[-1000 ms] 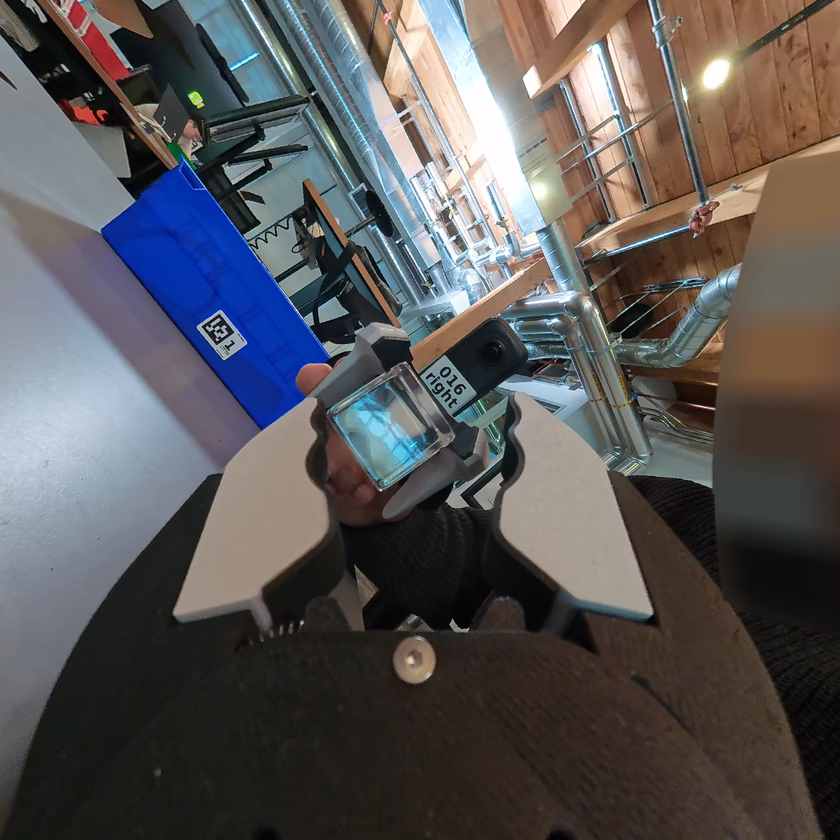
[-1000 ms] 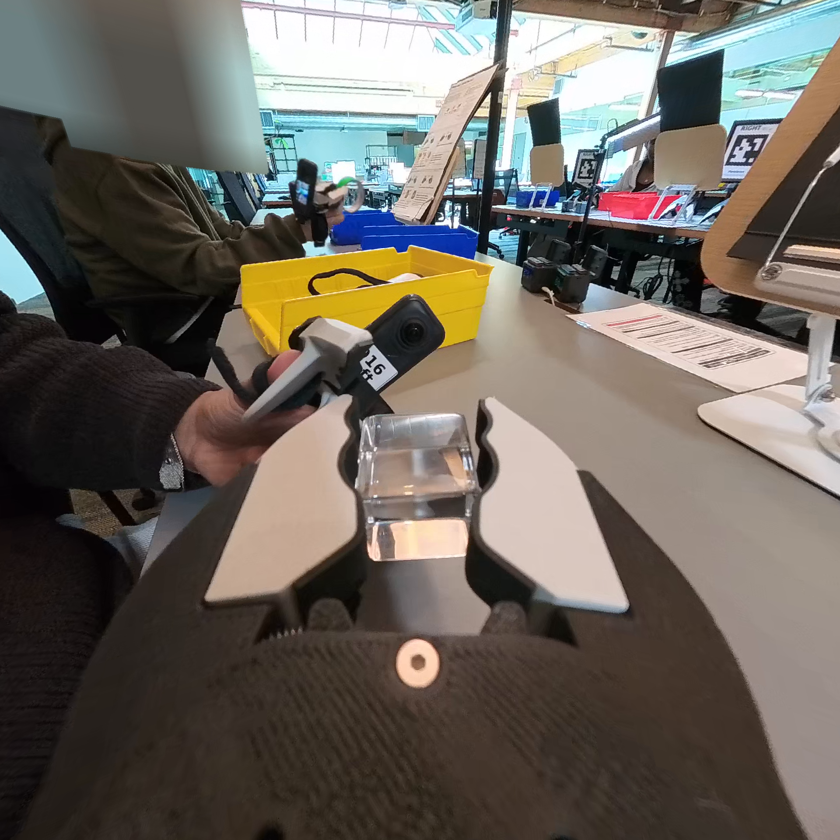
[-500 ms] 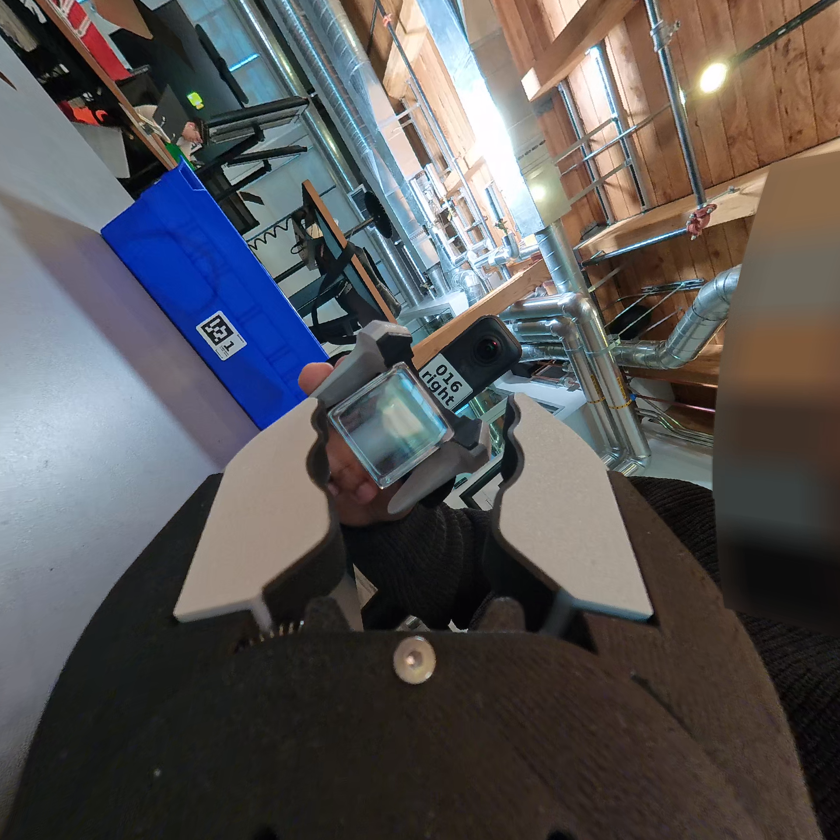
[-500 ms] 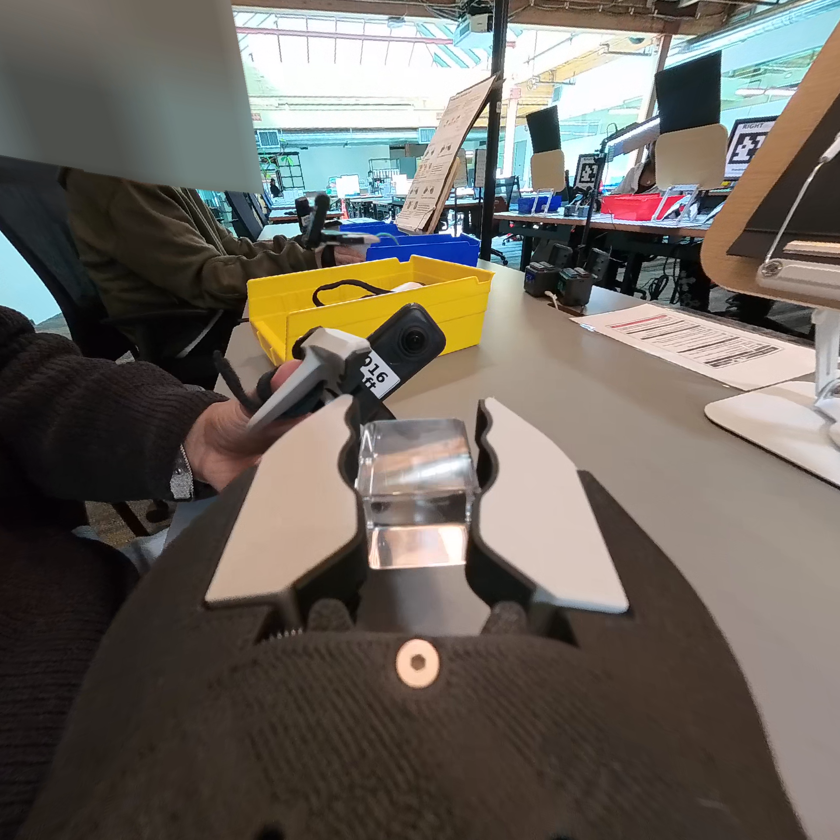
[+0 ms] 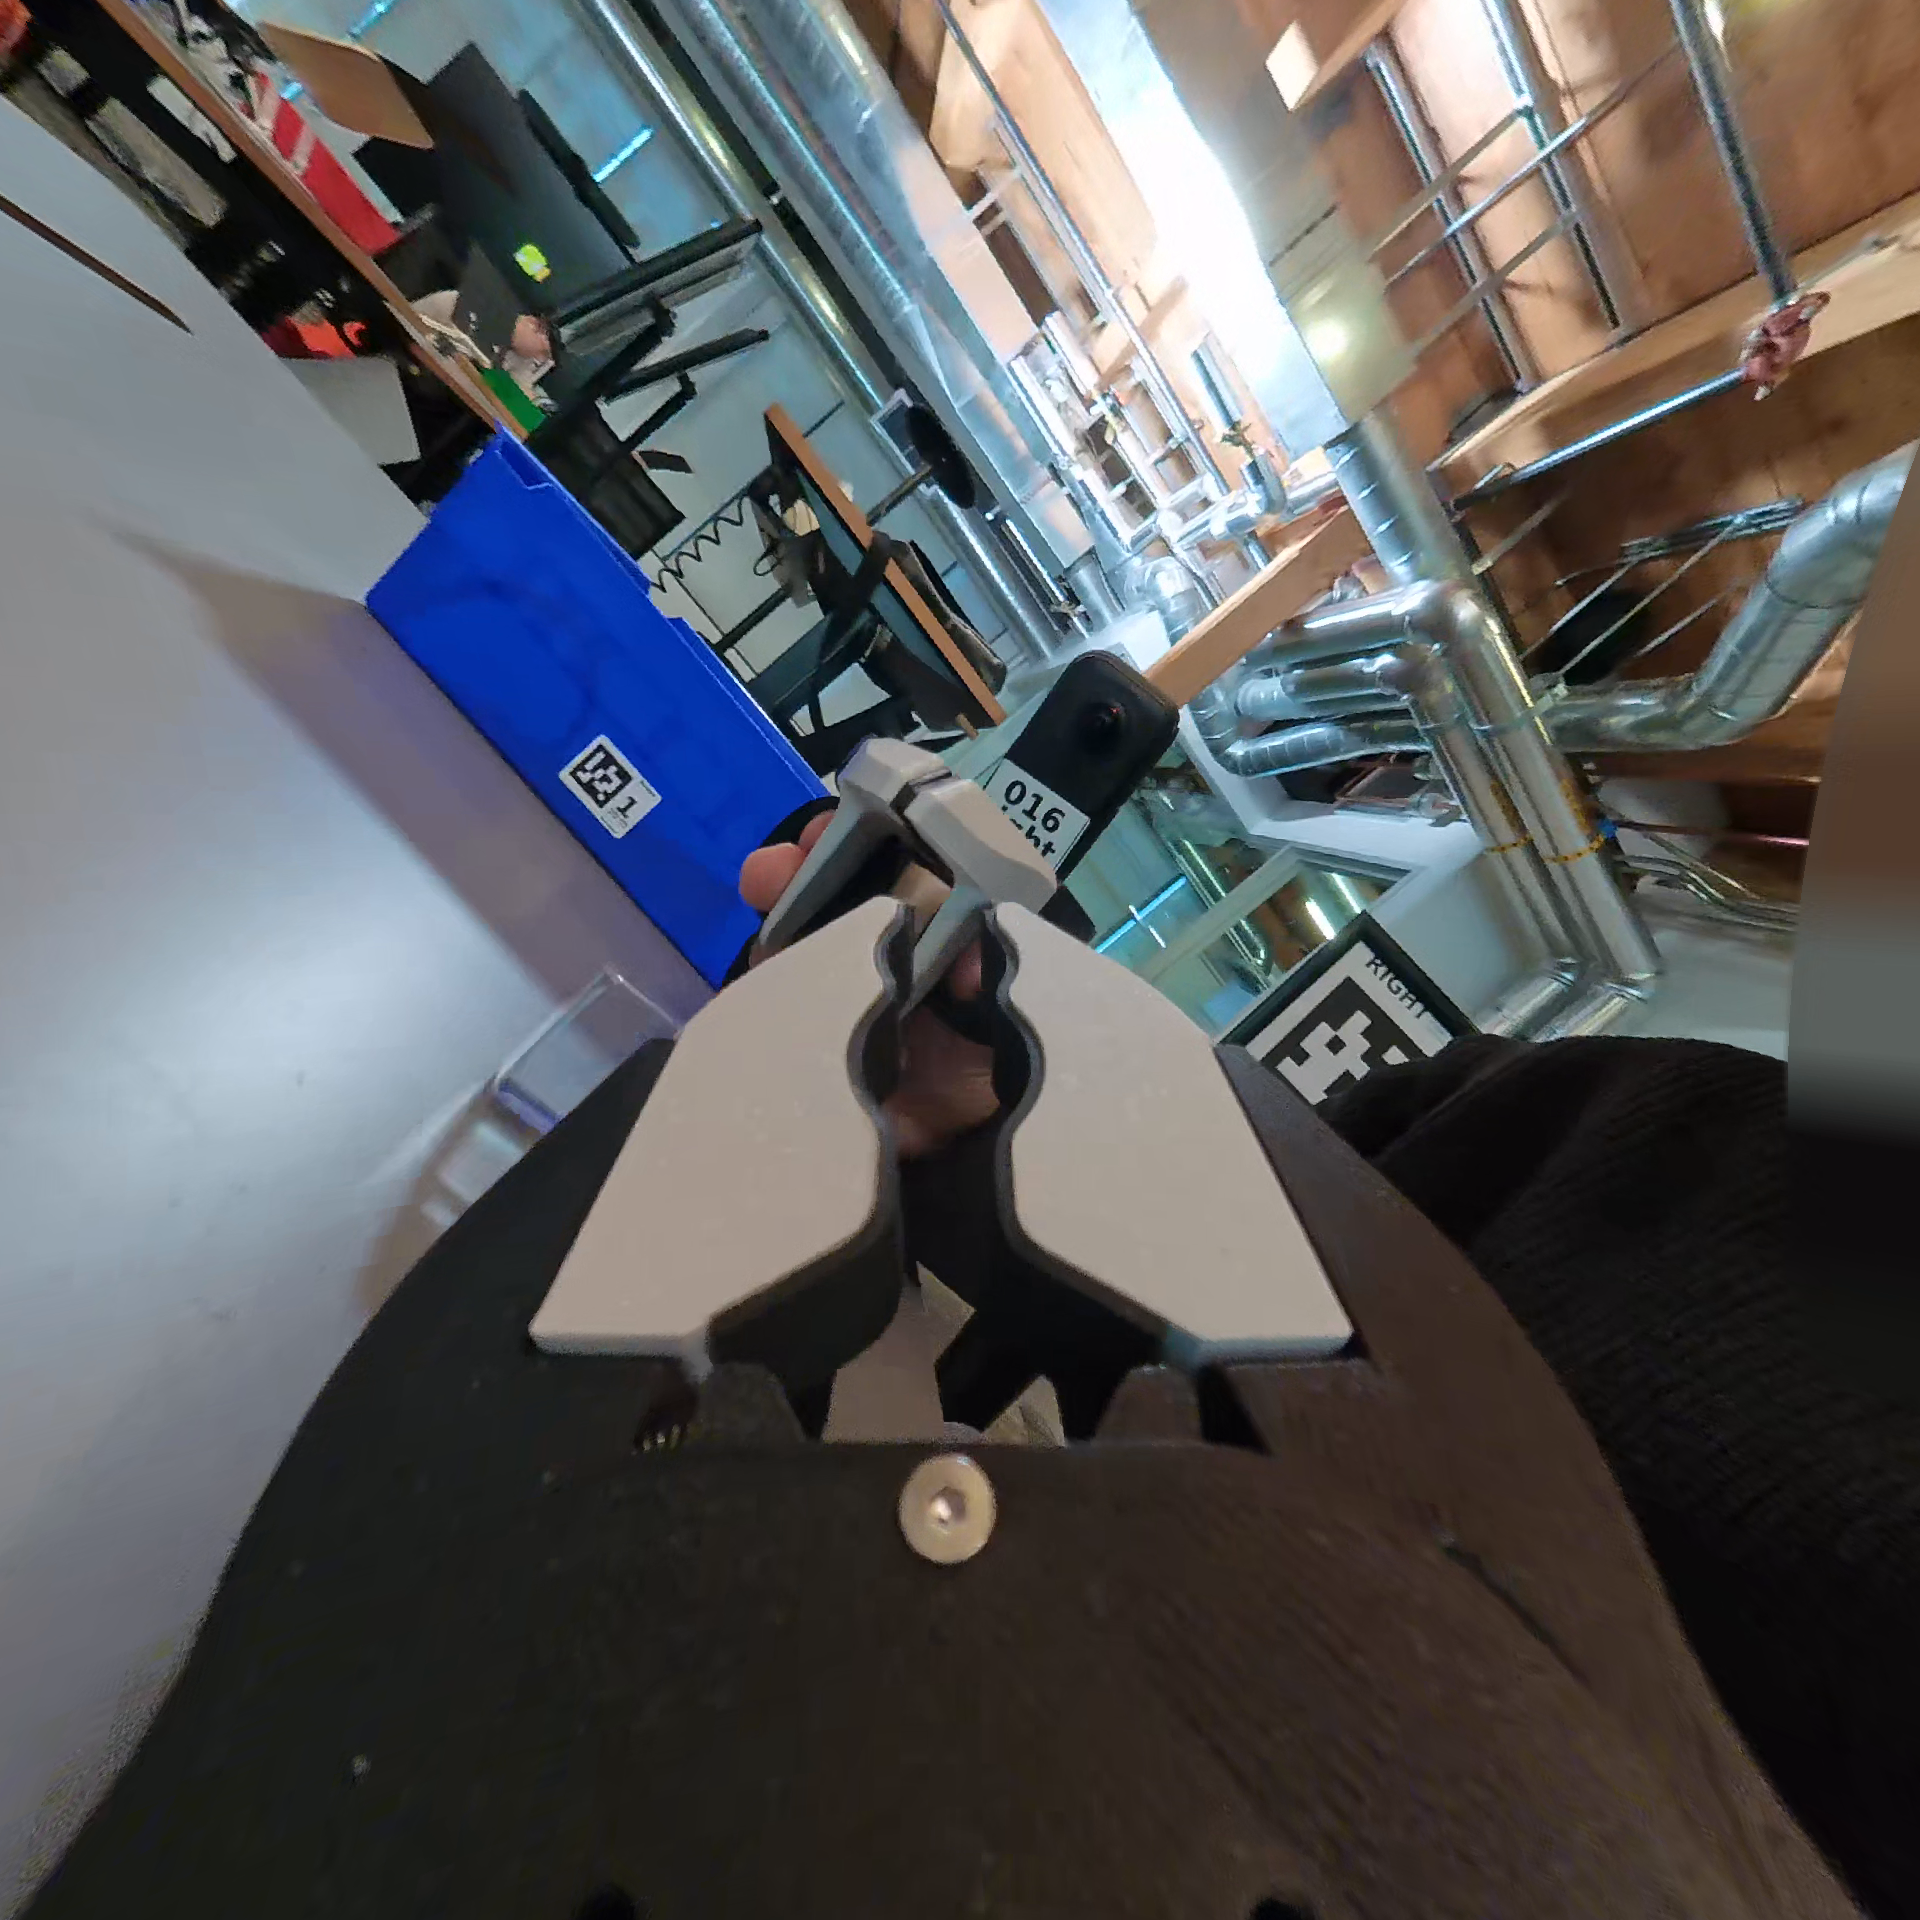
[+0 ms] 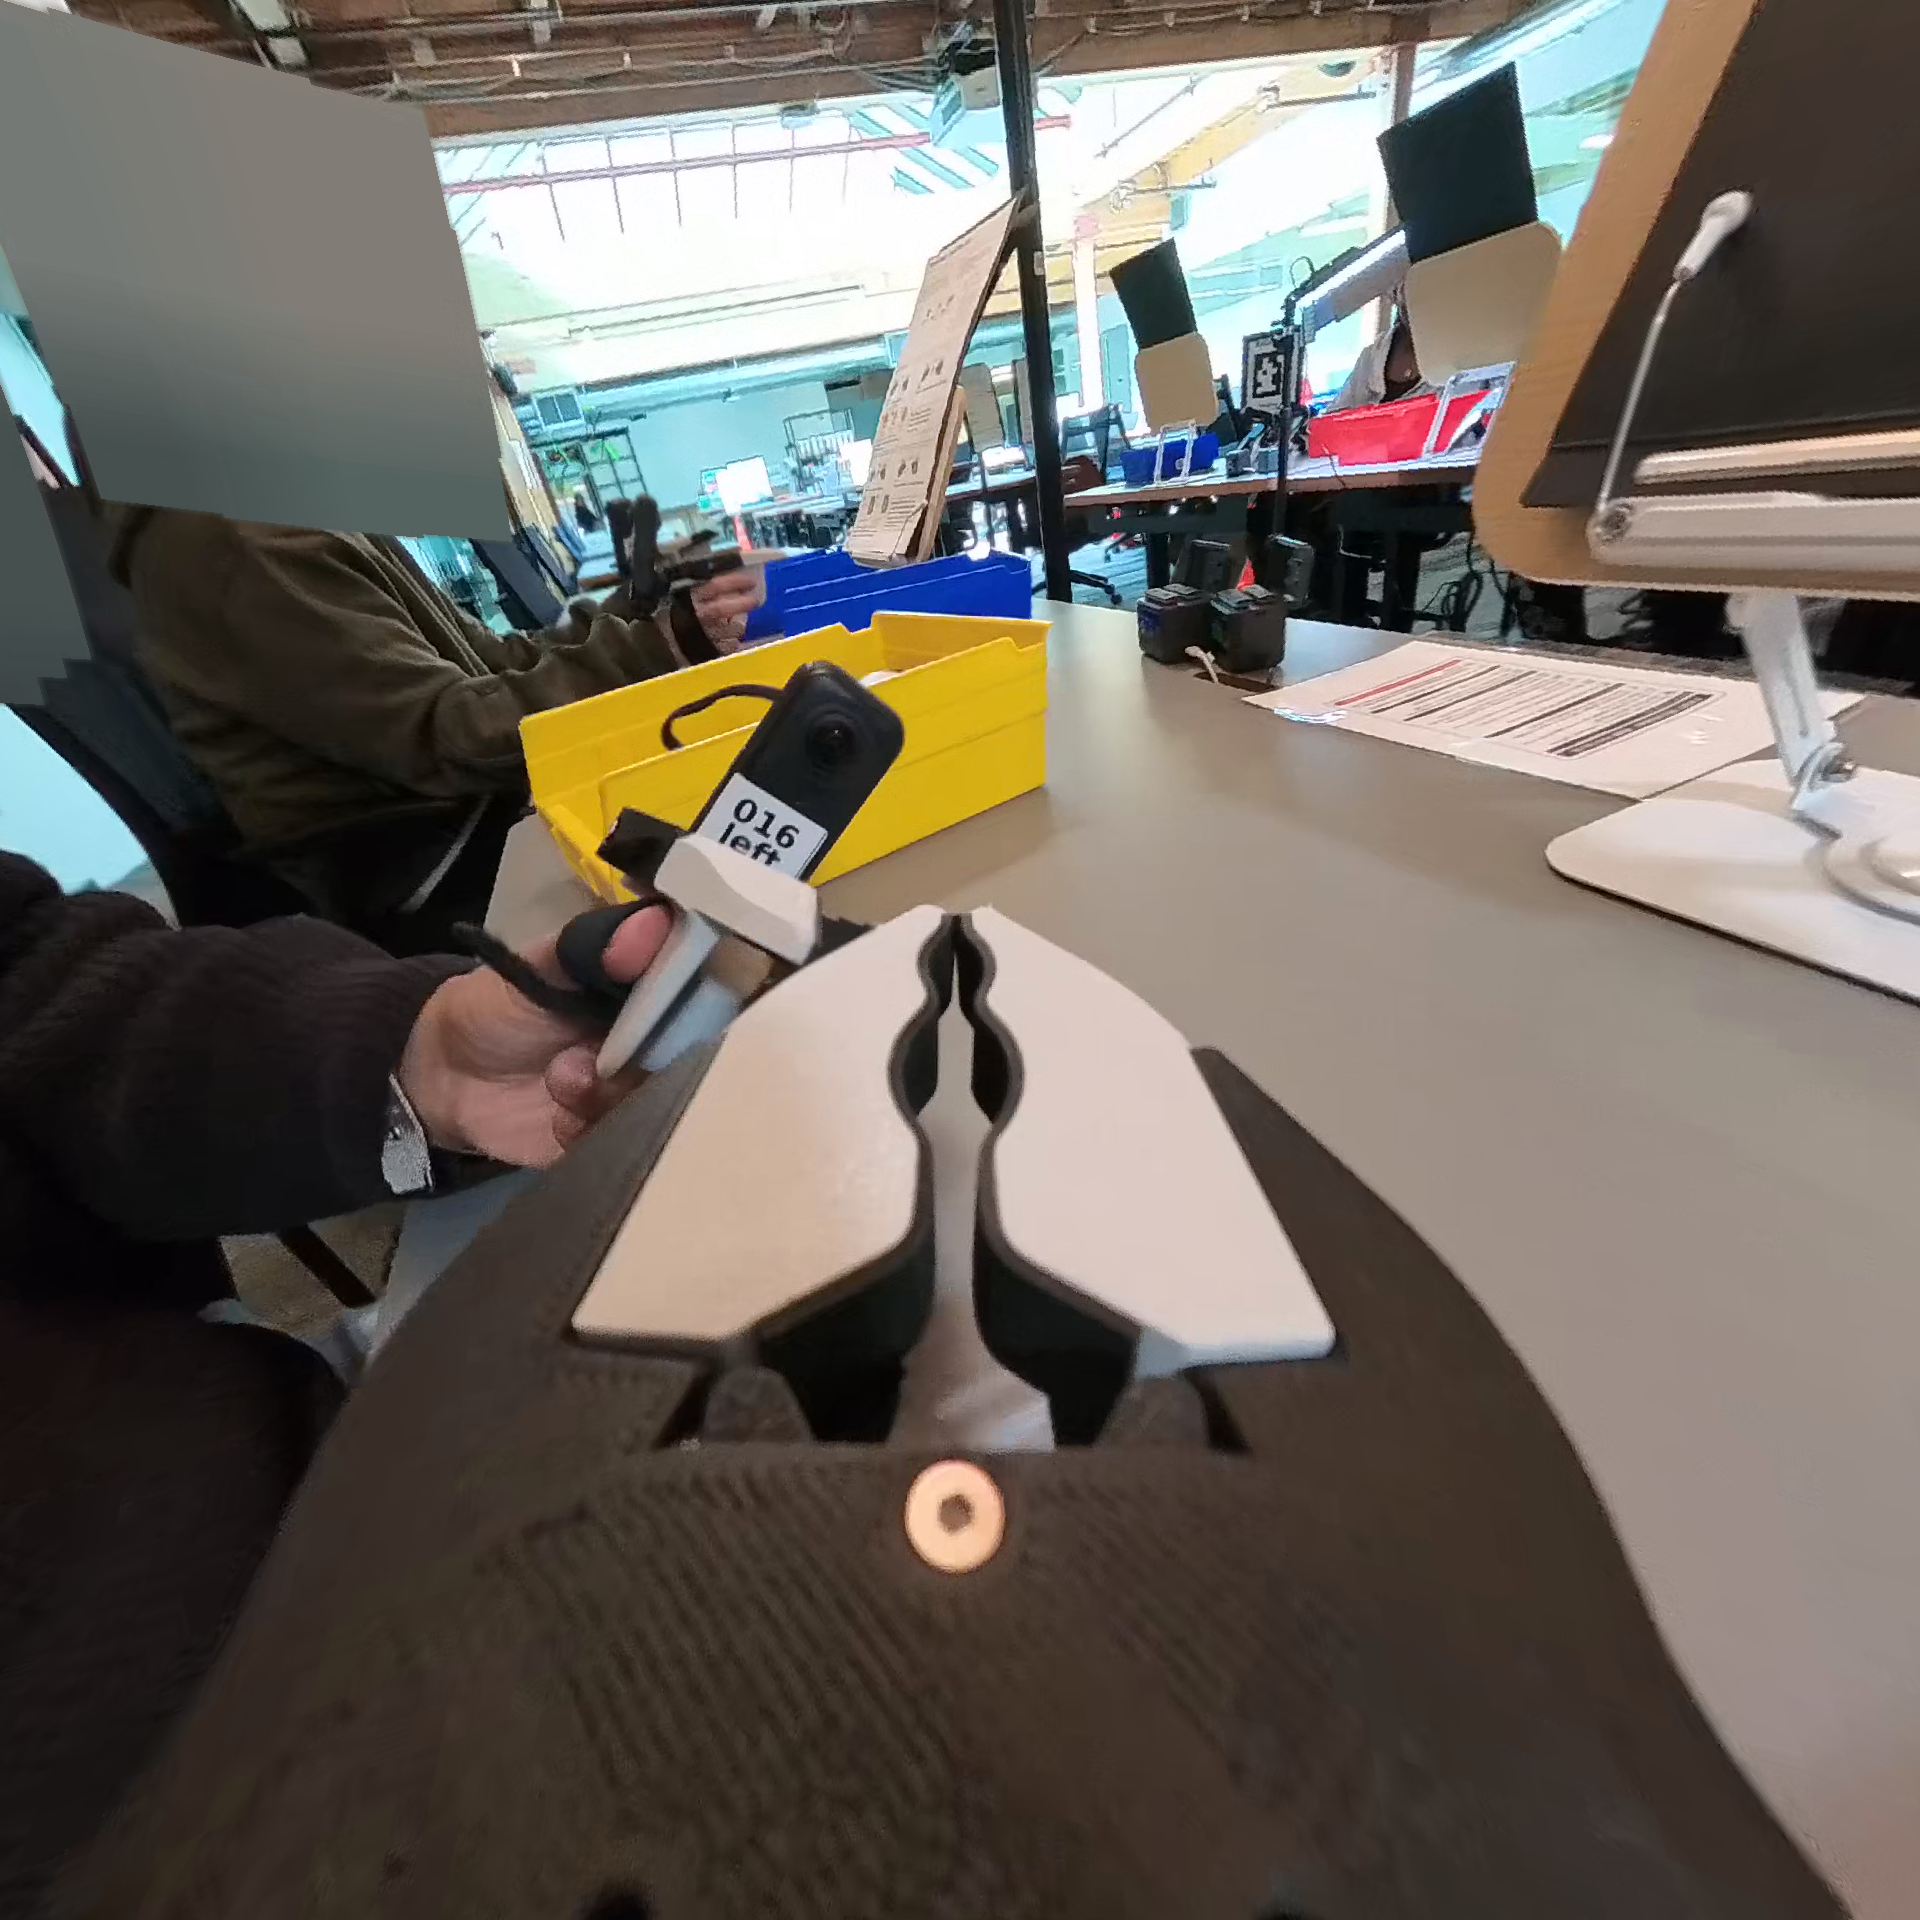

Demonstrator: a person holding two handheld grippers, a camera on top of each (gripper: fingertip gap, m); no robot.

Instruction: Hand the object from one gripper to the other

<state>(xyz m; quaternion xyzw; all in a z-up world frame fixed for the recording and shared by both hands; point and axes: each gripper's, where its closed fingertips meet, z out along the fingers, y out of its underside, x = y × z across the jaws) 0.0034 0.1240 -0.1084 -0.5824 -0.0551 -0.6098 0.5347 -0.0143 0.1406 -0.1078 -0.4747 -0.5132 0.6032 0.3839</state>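
A clear cube [image 5: 566, 1049] shows blurred against the grey table [image 5: 156, 831], just left of my left gripper [image 5: 945, 925]. The left gripper's jaws are closed with nothing between them. My right gripper [image 6: 956, 925] is also shut and empty above the table [image 6: 1351, 1039]. Each gripper shows in the other's view: the right gripper [image 5: 914, 805] just beyond the left fingertips, the left gripper [image 6: 727, 914] just left of the right fingertips. Both look closed there. The cube does not show in the right wrist view.
A blue bin [image 5: 582, 707] stands on the table behind the cube. A yellow bin [image 6: 935, 727] sits ahead, a printed sheet [image 6: 1507, 707] and a white monitor stand [image 6: 1766, 852] to the right. A person in an olive jacket [image 6: 343, 675] sits at the left.
The right gripper held the clear cube before; now it is shut and empty. The left gripper went from open to shut. The cube now shows by the table.
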